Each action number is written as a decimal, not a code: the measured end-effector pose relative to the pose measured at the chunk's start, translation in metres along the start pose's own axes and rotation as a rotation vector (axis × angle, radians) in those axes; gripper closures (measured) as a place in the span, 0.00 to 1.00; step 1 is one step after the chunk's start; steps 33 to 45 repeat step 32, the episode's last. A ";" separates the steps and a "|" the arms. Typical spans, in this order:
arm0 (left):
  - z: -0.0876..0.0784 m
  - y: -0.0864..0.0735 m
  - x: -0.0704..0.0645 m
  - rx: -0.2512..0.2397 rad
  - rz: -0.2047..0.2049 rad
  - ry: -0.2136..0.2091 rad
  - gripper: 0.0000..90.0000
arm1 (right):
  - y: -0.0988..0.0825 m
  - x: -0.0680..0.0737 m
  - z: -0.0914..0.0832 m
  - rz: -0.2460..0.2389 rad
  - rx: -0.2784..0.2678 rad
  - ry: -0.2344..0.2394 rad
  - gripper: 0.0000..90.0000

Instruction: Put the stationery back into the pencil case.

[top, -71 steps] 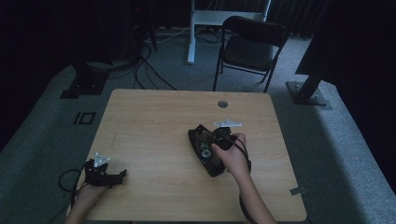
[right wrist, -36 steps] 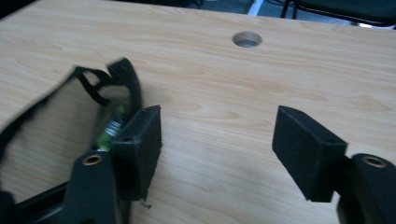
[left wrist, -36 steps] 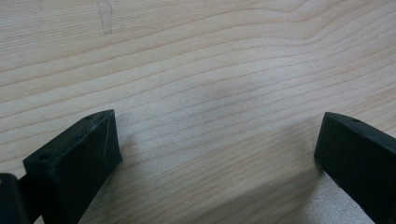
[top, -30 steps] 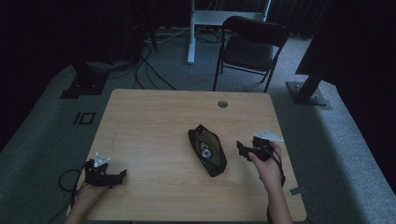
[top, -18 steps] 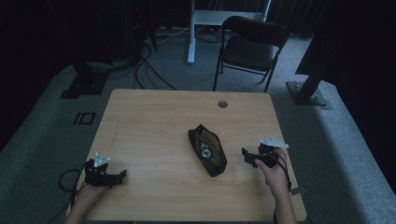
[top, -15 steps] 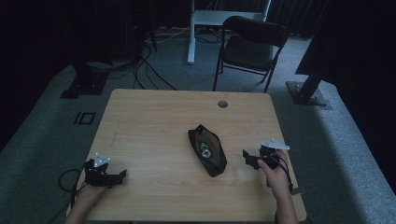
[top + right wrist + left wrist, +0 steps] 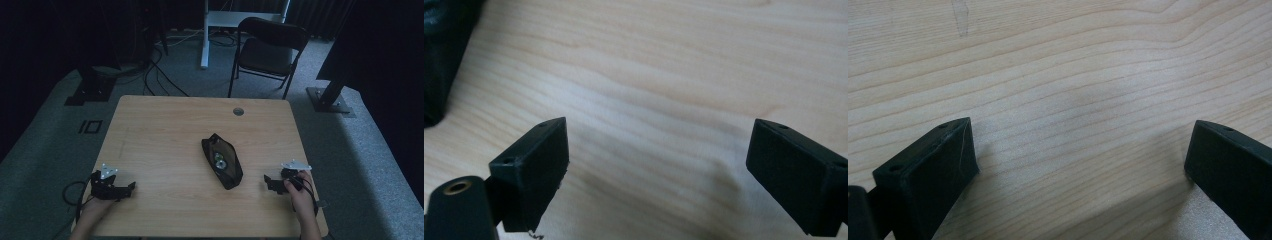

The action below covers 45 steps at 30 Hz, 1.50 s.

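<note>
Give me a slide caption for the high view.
Open black pouch lies mid-table; both open grippers, left and right, rest apart near the front edge.

Down low over the table [image 7: 1073, 75] we go, pale wood with long grain lines sweeping across the surface and one faint darker streak near the top left. The left gripper [image 7: 1080, 165] has its two black jaws rising from the bottom corners, one at the left with a fine scratch across its face, one at the right, spread wide apart. Bare wood lies between them, and a soft shadow sits on the wood beside each jaw.
</note>
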<state>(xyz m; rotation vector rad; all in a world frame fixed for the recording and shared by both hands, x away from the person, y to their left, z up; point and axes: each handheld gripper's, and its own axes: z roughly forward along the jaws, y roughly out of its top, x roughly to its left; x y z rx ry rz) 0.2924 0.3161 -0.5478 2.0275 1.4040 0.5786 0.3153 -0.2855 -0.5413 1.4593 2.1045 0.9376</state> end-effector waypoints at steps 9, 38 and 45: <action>0.000 0.000 0.000 0.000 0.000 0.000 0.00 | -0.015 -0.003 -0.005 0.001 0.025 -0.007 0.11; 0.000 0.000 0.000 0.000 0.000 0.000 0.01 | -0.026 -0.001 -0.010 -0.043 0.000 0.000 0.11; 0.000 0.000 0.000 0.000 0.000 0.000 0.01 | -0.026 -0.001 -0.010 -0.043 0.000 0.000 0.11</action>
